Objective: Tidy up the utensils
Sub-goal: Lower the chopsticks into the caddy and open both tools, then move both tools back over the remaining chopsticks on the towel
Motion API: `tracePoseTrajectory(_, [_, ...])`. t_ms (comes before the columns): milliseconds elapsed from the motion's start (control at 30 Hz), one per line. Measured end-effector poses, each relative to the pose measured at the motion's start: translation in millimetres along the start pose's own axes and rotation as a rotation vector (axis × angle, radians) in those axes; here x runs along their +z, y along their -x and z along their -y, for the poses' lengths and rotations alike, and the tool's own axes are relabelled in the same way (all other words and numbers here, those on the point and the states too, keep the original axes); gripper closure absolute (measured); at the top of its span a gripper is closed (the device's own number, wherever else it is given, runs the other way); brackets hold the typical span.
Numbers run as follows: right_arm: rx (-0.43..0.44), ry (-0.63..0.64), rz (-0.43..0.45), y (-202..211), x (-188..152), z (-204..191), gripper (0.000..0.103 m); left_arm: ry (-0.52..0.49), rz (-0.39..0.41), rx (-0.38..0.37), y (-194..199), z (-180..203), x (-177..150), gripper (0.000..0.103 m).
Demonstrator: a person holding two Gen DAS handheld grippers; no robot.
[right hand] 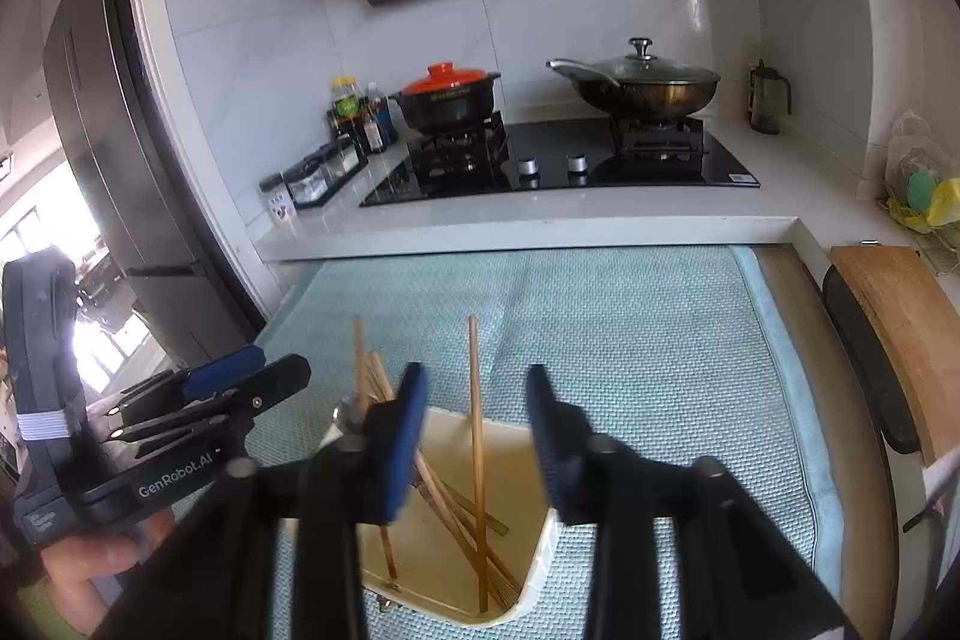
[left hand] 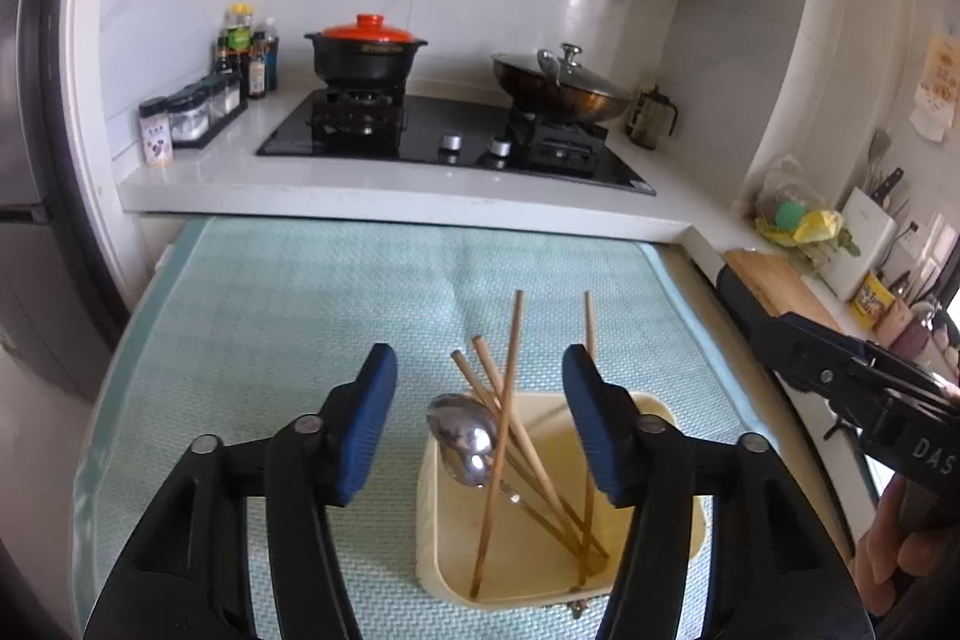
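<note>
chopsticks (left hand: 510, 436) in bin (left hand: 684, 550) | below open left claw (left hand: 480, 418)

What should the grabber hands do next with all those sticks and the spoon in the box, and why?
Probably lower the left gripper onto the spoon. Both grippers hang open above the cream bin, holding nothing. The chopsticks lean crisscrossed inside, and one crosses over the spoon, which sits between the left gripper's fingers, so it looks easiest to reach first, lifted gently.
</note>
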State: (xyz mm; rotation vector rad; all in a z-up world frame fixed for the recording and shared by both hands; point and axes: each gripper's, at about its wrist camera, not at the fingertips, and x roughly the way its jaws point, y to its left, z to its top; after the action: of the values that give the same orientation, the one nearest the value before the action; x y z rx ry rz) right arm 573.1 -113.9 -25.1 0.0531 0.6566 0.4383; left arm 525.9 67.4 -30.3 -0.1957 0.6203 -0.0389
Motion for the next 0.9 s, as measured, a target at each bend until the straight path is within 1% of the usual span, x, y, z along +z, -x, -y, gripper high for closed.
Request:
tracePoseTrajectory(33, [0.002,0.003,0.021,10.5,0.8,-2.2,0.052,-0.009,0.008,0.001,9.0,-0.7,1.3,0.034])
tracePoseTrajectory(67, [-0.002,0.014,0.034,21.3,-0.1,-4.8,0.052,-0.016,0.014,0.001,19.7,-0.8,0.6,0.031])
tracePoseTrajectory(133, [-0.006,0.037,0.054,42.8,-4.8,-10.0,0.052,-0.032,0.025,0.001,43.8,-1.3,-4.6,0.021])
tracePoseTrajectory(167, [-0.01,0.049,0.064,54.6,-9.4,-12.7,0.052,-0.046,0.032,0.0,57.7,-1.4,-9.9,0.018])
tracePoseTrajectory(233, [-0.013,0.081,0.085,79.3,-23.1,-18.1,0.051,-0.085,0.054,0.004,86.5,-1.9,-24.3,0.008])
tracePoseTrajectory(300, [-0.022,0.112,0.112,102.8,-41.6,-22.1,0.043,-0.119,0.074,0.017,115.4,-3.2,-44.2,0.003])
tracePoseTrajectory(333, [-0.034,0.131,0.123,112.6,-52.3,-23.7,0.038,-0.13,0.081,0.022,128.4,-4.1,-54.6,0.003])
tracePoseTrajectory(367, [-0.048,0.15,0.13,121.0,-64.7,-24.9,0.036,-0.136,0.082,0.028,140.5,-5.6,-66.3,0.003])
tracePoseTrajectory(467, [-0.085,0.192,0.109,133.9,-103.7,-26.7,0.036,-0.124,0.059,0.044,169.1,-11.3,-102.1,0.003])
tracePoseTrajectory(567, [-0.083,0.192,0.061,140.1,-145.7,-26.5,0.036,-0.099,0.013,0.037,186.2,-17.4,-138.4,0.003])
tracePoseTrajectory(700, [-0.089,0.166,0.04,154.3,-193.7,-28.4,0.036,-0.103,-0.023,0.105,195.8,-22.4,-187.5,0.003])
tracePoseTrajectory(767, [-0.091,0.143,0.036,163.5,-214.1,-29.3,0.036,-0.082,-0.039,0.144,197.0,-25.7,-210.2,0.003])
tracePoseTrajectory(833, [-0.089,0.109,0.026,168.9,-228.9,-26.7,0.036,-0.045,-0.019,0.15,201.4,-30.3,-230.6,0.003])
tracePoseTrajectory(900, [-0.087,0.076,0.006,173.0,-241.2,-23.2,0.036,-0.018,0.035,0.159,207.9,-34.1,-247.2,0.003])
